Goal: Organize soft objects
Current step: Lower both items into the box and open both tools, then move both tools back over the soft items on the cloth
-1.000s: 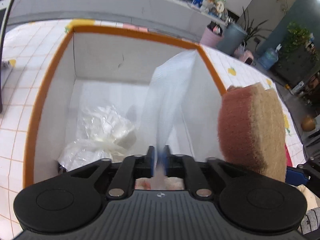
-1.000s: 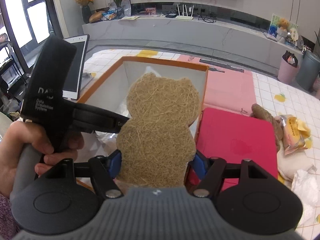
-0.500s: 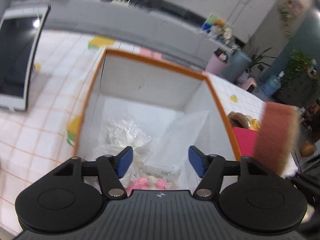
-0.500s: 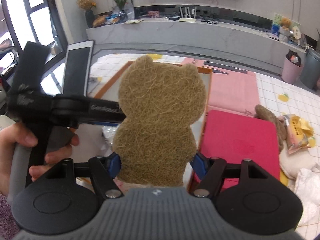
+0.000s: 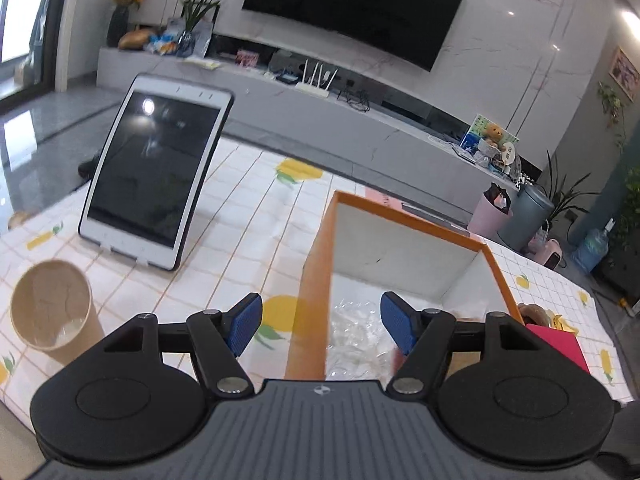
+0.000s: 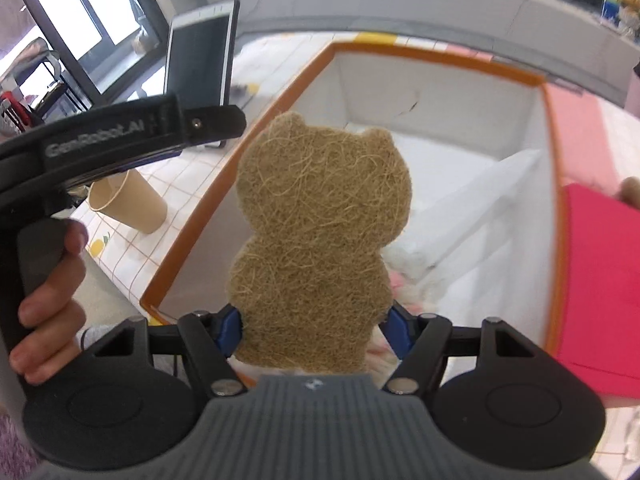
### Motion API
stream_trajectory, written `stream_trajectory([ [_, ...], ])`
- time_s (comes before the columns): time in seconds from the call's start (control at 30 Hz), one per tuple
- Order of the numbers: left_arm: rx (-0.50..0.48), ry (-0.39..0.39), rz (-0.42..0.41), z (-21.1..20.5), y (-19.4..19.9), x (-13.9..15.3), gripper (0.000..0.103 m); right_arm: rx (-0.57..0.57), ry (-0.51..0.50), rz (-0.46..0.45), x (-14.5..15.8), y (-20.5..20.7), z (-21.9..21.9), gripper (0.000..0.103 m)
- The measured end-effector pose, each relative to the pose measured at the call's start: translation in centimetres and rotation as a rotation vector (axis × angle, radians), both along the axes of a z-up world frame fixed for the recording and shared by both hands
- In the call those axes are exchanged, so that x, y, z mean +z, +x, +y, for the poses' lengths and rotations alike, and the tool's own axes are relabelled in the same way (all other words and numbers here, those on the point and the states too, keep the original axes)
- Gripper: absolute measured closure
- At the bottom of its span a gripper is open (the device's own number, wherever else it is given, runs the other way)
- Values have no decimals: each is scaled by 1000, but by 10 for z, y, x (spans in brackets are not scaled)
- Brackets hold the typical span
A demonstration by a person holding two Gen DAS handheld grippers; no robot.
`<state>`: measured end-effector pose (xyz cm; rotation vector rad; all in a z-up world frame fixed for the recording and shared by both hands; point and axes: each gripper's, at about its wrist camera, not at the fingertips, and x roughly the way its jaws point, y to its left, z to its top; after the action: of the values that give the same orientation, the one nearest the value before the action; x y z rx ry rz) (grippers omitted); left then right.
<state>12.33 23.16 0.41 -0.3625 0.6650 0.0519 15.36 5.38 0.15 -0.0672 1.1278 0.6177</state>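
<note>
While clamped at its lower edges by the right gripper (image 6: 314, 330), bear sponge (image 6: 320, 240) upright above the box (image 6: 434, 58): light, fibrous, springy, likely best pinched at the narrow base. Left gripper (image 5: 322, 326) empty, jaws wide and opening further, beside the box's left wall. Inside: crinkled plastic bags (image 5: 356, 334), something pink. Nearby on the surface: tablet (image 5: 154, 182), paper cup (image 5: 50, 310), red lid (image 6: 600, 292).

A home living room, pretty clearly: a big wall-mounted TV (image 5: 356, 4) was hung over a long low media console (image 5: 320, 108), with a router (image 5: 316, 80), potted plants (image 5: 198, 8) and a framed picture (image 5: 624, 72) spotted around, plus a lemon-print tablecloth (image 5: 256, 216) spread over the table.
</note>
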Motion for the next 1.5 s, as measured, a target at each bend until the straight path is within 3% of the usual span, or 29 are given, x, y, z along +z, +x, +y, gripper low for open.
stream_trajectory([
  [0.1, 6, -1, -2, 5, -5, -4, 24, -13, -41, 30, -13, 10, 19, 35],
  [0.23, 23, 9, 0, 7, -7, -4, 24, -67, 22, 200, -40, 23, 29, 34],
  [0.3, 27, 4, 2, 8, -7, -4, 24, -96, 26, 222, -47, 23, 30, 34],
  [0.47, 15, 1, -6, 8, -9, -5, 24, -124, -24, 155, -45, 21, 39, 35],
  [0.6, 9, 2, -5, 8, -10, -5, 24, -131, -12, 184, -45, 25, 40, 33],
  [0.7, 17, -1, -14, 10, -10, -5, 27, -78, -20, 137, -41, 20, 37, 32],
  [0.8, 20, -17, -22, 12, -12, -4, 27, -80, 41, 130, -35, 19, 28, 9],
  [0.87, 15, -21, -25, 12, -13, -3, 27, -69, 59, 114, -31, 15, 25, 3],
  [1.23, -12, 11, 11, -3, -15, 6, 27, -58, 73, 57, -12, 2, 14, 3],
  [1.5, -33, 63, -42, -36, -27, 50, 26, -75, 99, -58, 41, -18, -23, 3],
])
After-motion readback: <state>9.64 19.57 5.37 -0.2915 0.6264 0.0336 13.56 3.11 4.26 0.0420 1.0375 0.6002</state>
